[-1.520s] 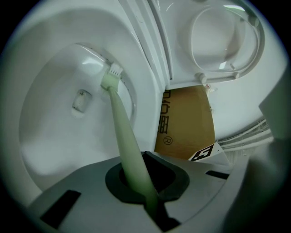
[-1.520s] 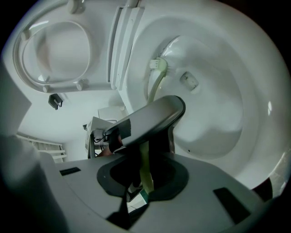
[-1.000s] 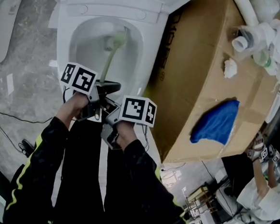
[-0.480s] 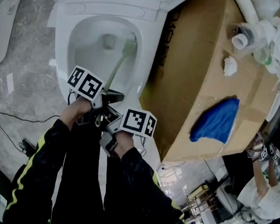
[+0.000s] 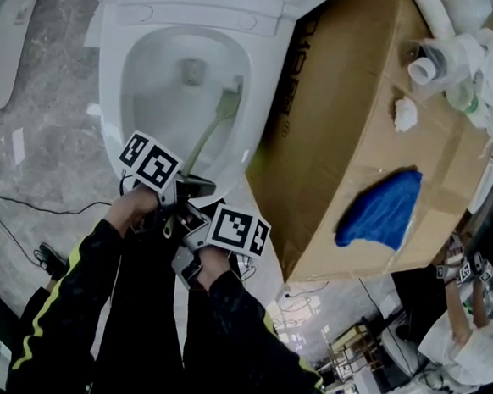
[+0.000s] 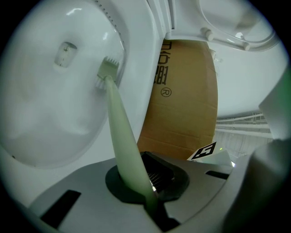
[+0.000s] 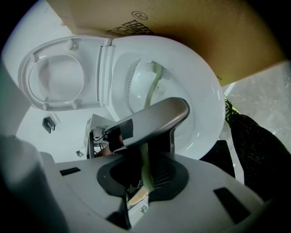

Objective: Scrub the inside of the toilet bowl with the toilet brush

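On the left, the grey stone floor lies open, with only a thin black cable across it at 8 o'clock from the toilet. The toilet bowl stands in the upper middle, its seat and lid raised. On its right side the rim is just beside the wall of a big cardboard box, so there is little room on this side.

Inside the bowl, the head of the pale green toilet brush presses on the inner wall at 3 o'clock, just under the rim, and the drain hole is toward 12 o'clock from the bowl's middle. The handle runs down and out over the front rim at 6 o'clock.

The left gripper is clenched on the handle, which passes between its closed jaws in the left gripper view. The right gripper sits just behind it, at 5 o'clock, and grasps the very end of the same handle.

On top of the box lie a blue cloth near the right edge and a crumpled white paper at 12 o'clock from it.
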`<control>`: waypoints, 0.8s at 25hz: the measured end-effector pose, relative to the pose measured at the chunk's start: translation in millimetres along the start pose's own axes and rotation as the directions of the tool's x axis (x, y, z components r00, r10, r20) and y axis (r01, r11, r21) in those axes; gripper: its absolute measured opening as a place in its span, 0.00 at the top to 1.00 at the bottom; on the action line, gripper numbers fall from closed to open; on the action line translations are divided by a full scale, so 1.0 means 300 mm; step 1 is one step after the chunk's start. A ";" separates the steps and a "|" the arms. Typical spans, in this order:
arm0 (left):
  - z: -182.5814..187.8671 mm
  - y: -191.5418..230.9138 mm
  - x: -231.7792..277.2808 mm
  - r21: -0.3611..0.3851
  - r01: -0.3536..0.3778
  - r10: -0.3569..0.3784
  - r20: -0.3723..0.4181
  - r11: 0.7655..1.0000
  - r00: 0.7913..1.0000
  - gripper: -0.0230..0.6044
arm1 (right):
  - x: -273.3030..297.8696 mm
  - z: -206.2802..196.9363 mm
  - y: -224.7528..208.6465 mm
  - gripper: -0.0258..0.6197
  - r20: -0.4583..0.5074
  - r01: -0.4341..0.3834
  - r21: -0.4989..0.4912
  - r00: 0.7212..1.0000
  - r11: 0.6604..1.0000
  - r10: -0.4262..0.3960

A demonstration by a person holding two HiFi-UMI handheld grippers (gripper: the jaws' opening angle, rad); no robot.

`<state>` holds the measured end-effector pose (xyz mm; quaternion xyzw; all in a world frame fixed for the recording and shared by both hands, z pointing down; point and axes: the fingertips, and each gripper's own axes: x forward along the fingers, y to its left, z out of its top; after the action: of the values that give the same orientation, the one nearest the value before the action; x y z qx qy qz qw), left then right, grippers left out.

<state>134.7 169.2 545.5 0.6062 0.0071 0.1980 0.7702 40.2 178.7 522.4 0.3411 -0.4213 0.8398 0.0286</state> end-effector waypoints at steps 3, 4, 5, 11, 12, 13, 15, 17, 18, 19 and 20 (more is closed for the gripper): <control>-0.038 -0.006 0.011 -0.011 0.013 -0.013 -0.011 1.000 1.000 0.95 | -0.015 -0.029 -0.015 0.86 0.002 0.011 0.013 1.000 1.000 -0.011; -0.052 -0.008 0.013 -0.017 0.018 -0.018 -0.016 1.000 1.000 0.95 | -0.019 -0.040 -0.019 0.86 0.001 0.015 0.019 1.000 1.000 -0.015; -0.066 -0.010 0.014 -0.023 0.021 -0.022 -0.021 1.000 1.000 0.95 | -0.022 -0.051 -0.022 0.86 0.000 0.017 0.026 1.000 1.000 -0.017; -0.142 -0.006 -0.001 -0.060 0.021 -0.024 -0.052 0.998 0.998 0.95 | -0.022 -0.122 -0.031 0.86 -0.015 0.012 0.074 1.000 0.997 -0.011; -0.154 -0.004 -0.005 -0.067 0.018 -0.022 -0.058 0.998 0.998 0.95 | -0.019 -0.133 -0.031 0.86 -0.016 0.011 0.084 1.000 0.996 -0.010; -0.167 -0.002 -0.009 -0.073 0.017 -0.022 -0.066 0.997 0.998 0.95 | -0.017 -0.145 -0.032 0.86 -0.017 0.010 0.093 1.000 0.996 -0.009; -0.194 0.000 -0.016 -0.085 0.020 -0.027 -0.082 0.996 0.996 0.95 | -0.014 -0.170 -0.035 0.86 -0.016 0.013 0.109 1.000 0.994 -0.011; -0.223 0.002 -0.023 -0.098 0.023 -0.033 -0.099 0.995 0.995 0.95 | -0.011 -0.194 -0.039 0.86 -0.014 0.015 0.125 1.000 0.992 -0.013; -0.237 0.004 -0.026 -0.105 0.022 -0.033 -0.107 0.994 0.994 0.95 | -0.009 -0.206 -0.041 0.86 -0.015 0.016 0.134 1.000 0.991 -0.014; -0.251 0.007 -0.030 -0.113 0.019 -0.032 -0.114 0.993 0.993 0.95 | -0.006 -0.218 -0.043 0.86 -0.018 0.016 0.144 1.000 0.989 -0.013; -0.264 0.011 -0.034 -0.121 0.015 -0.030 -0.120 0.993 0.992 0.95 | -0.004 -0.231 -0.045 0.86 -0.023 0.016 0.153 1.000 0.988 -0.012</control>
<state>104.4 240.5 525.2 0.5458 0.0490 0.2259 0.8054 7.6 238.1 502.4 0.3360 -0.3527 0.8732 0.0129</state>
